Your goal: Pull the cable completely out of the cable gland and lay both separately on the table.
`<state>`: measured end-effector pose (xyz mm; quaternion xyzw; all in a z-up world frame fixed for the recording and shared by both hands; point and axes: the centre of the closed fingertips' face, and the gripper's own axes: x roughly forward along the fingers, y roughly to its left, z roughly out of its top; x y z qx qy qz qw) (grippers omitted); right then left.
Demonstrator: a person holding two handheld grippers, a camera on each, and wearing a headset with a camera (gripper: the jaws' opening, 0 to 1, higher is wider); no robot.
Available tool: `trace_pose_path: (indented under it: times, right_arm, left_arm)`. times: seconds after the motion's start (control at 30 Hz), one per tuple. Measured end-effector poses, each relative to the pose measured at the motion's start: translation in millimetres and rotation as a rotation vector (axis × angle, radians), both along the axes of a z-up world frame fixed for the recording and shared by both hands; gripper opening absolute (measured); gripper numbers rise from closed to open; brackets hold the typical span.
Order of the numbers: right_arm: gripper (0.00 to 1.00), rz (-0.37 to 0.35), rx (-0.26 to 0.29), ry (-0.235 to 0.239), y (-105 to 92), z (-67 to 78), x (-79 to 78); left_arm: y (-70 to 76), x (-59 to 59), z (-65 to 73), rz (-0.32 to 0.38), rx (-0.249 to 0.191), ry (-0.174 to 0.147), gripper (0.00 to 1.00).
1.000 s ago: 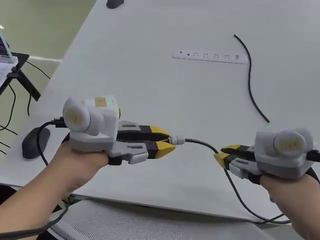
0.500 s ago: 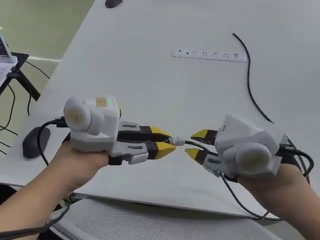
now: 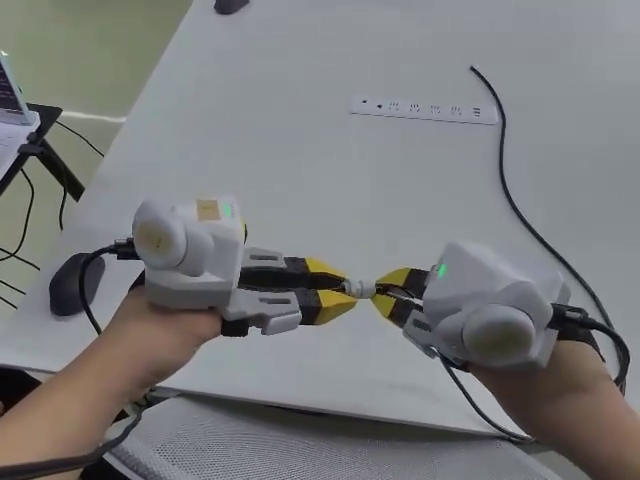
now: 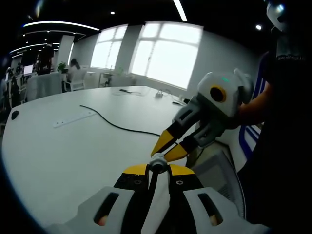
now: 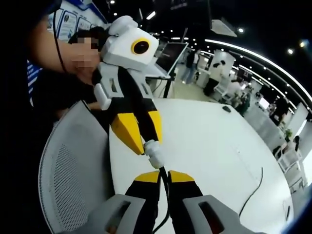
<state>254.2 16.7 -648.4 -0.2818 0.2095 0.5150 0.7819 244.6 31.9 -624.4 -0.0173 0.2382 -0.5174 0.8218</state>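
Observation:
In the head view my left gripper [image 3: 340, 293] is shut on the small pale cable gland [image 3: 360, 290], held above the table's near edge. The right gripper [image 3: 385, 293] meets it tip to tip and is shut on the black cable just beyond the gland. The cable [image 3: 470, 405] trails down past the table edge. Seen from the left gripper view, the gland [image 4: 157, 162] sits between my left gripper's [image 4: 158, 169] yellow tips, with the right gripper [image 4: 168, 148] right in front. In the right gripper view the cable [image 5: 164, 181] runs between the right gripper's [image 5: 164, 176] tips up into the gland [image 5: 155, 153].
A white power strip [image 3: 423, 109] lies at the far side of the white table [image 3: 260, 150]. Another black cable [image 3: 520, 210] snakes across the table's right side. A dark mouse [image 3: 68, 283] rests at the left edge. A grey mesh chair [image 3: 250, 445] stands below the near edge.
The right gripper left its hold farther down the cable, moved left with jaws apart, and has now shut on the cable right beside the gland. The left gripper stayed put.

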Motion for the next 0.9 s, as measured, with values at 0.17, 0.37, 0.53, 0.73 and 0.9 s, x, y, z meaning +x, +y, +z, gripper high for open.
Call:
trace_pose_path:
  times: [0.17, 0.37, 0.53, 0.73, 0.9]
  right_arm:
    - [0.0, -0.106, 0.044, 0.08, -14.2, -7.3, 7.2]
    - [0.0, -0.193, 0.08, 0.15, -31.8, -14.8, 14.5]
    - [0.0, -0.282, 0.136, 0.247, -42.2, -24.5, 17.0]
    - [0.0, -0.403, 0.209, 0.366, -56.9, -39.2, 21.1]
    - [0.0, -0.503, 0.238, 0.46, -71.8, -57.5, 21.7]
  left_arm:
    - [-1.3, 1.8, 1.3, -0.002, -0.004, -0.009, 0.15]
    - [-1.3, 2.0, 3.6, 0.002, -0.013, -0.015, 0.15]
    - [-1.2, 1.7, 4.5, 0.008, -0.013, -0.019, 0.15]
    - [0.0, 1.7, 5.4, 0.013, -0.013, -0.022, 0.15]
    - [0.3, 1.8, 5.3, 0.014, -0.011, -0.025, 0.15]
